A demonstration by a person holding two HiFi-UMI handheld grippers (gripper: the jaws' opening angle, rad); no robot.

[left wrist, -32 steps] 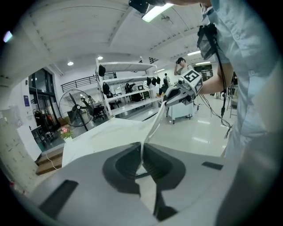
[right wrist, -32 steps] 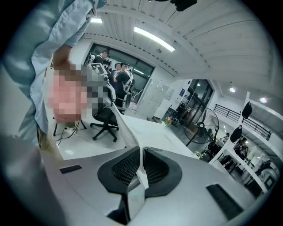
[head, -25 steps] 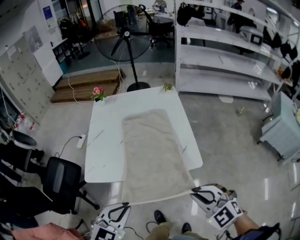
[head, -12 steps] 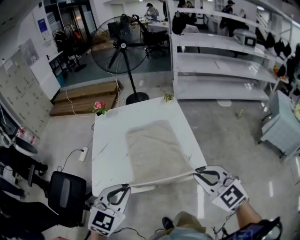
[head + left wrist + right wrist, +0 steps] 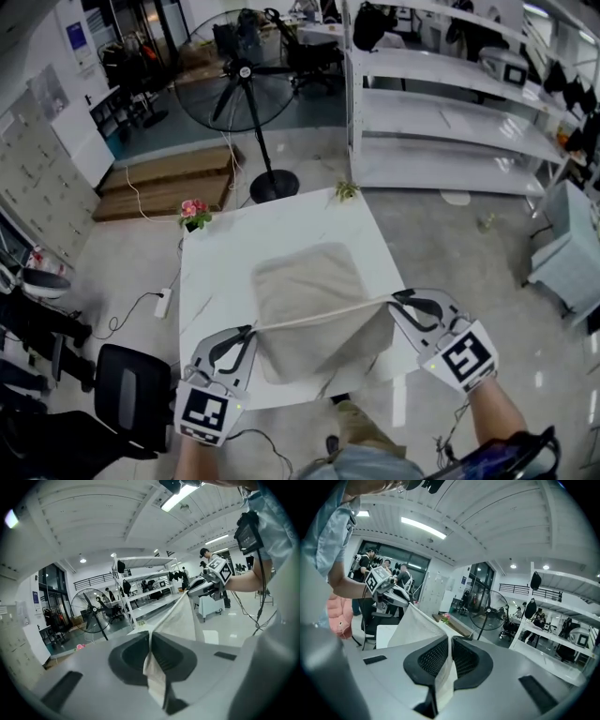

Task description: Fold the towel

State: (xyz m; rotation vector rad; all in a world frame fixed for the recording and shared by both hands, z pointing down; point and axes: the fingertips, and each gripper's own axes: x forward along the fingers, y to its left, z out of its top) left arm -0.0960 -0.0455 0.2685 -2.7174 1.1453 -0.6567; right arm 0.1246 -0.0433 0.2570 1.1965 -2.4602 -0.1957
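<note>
Head view steeply down over table (image 5: 214,281); gripper views close, seemingly level, sharing fan (image 5: 89,608).

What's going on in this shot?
A person is folding a towel on a white table with two handheld grippers. The left gripper and right gripper are each shut on a near corner of it, holding that edge taut between them above the table. The far part lies flat on the table and the near part hangs from the raised edge. The fold is not yet laid down.
</note>
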